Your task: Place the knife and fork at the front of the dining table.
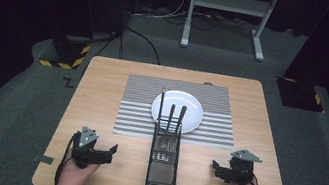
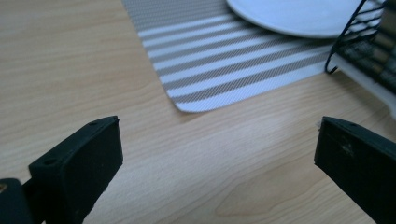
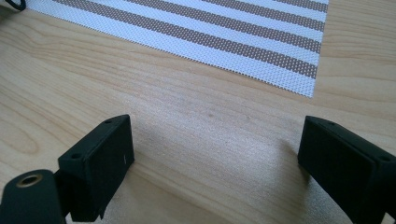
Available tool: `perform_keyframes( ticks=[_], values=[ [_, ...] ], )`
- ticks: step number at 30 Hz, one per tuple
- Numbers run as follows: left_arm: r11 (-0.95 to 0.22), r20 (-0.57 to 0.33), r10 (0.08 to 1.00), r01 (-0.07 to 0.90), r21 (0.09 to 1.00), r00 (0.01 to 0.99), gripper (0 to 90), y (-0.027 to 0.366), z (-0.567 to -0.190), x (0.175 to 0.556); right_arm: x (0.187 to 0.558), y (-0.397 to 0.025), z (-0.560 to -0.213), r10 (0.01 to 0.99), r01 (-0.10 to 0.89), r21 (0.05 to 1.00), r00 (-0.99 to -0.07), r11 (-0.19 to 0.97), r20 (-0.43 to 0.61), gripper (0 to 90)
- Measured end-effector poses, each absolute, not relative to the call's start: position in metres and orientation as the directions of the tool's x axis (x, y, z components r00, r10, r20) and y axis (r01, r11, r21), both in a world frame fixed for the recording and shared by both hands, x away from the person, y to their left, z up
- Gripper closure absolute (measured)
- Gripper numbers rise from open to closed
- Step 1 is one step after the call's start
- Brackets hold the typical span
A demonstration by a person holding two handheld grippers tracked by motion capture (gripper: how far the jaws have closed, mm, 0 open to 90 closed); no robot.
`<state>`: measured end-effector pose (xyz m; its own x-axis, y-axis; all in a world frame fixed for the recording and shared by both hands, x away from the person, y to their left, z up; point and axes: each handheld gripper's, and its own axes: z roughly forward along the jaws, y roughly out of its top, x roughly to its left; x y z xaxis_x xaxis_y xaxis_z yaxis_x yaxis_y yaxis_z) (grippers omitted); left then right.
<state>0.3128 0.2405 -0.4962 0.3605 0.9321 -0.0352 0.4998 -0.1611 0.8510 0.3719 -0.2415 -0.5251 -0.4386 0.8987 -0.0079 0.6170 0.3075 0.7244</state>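
Note:
A black wire cutlery basket (image 1: pixel 164 159) stands at the table's front middle, with cutlery handles (image 1: pixel 176 117) sticking up at its far end. Behind it a white plate (image 1: pixel 189 108) lies on a striped placemat (image 1: pixel 138 103). My left gripper (image 1: pixel 109 153) rests near the front left, open, with nothing between its jaws. My right gripper (image 1: pixel 215 168) rests near the front right, also open and empty. In the left gripper view the placemat corner (image 2: pixel 196 88), the plate (image 2: pixel 299 16) and the basket's edge (image 2: pixel 364 51) lie ahead. In the right gripper view the placemat (image 3: pixel 210 32) lies beyond bare wood.
The wooden table (image 1: pixel 101 92) has bare room on both sides of the basket. Tape tabs (image 1: pixel 44 159) mark its front corners. Beyond the table are a white frame's legs (image 1: pixel 226 11) and cables on grey carpet.

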Motion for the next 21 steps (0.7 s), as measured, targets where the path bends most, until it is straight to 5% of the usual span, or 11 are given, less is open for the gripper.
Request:
perform_keyframes(
  ticks=[13, 21],
  values=[
    [-0.074, -0.118, 0.870, 0.362, 0.929, 0.479, 2.9, 0.215, -0.473, 0.306, 0.373, -0.241, -0.525, 0.896, 0.615, 0.724, -0.444, 0.311, -0.008, 10.0],
    [-0.074, -0.088, 0.868, 0.302, 0.950, 0.490, 3.0, 0.197, -0.453, 0.316, 0.373, -0.241, -0.525, 0.895, 0.615, 0.724, -0.445, 0.312, -0.008, 10.0]
  ],
)
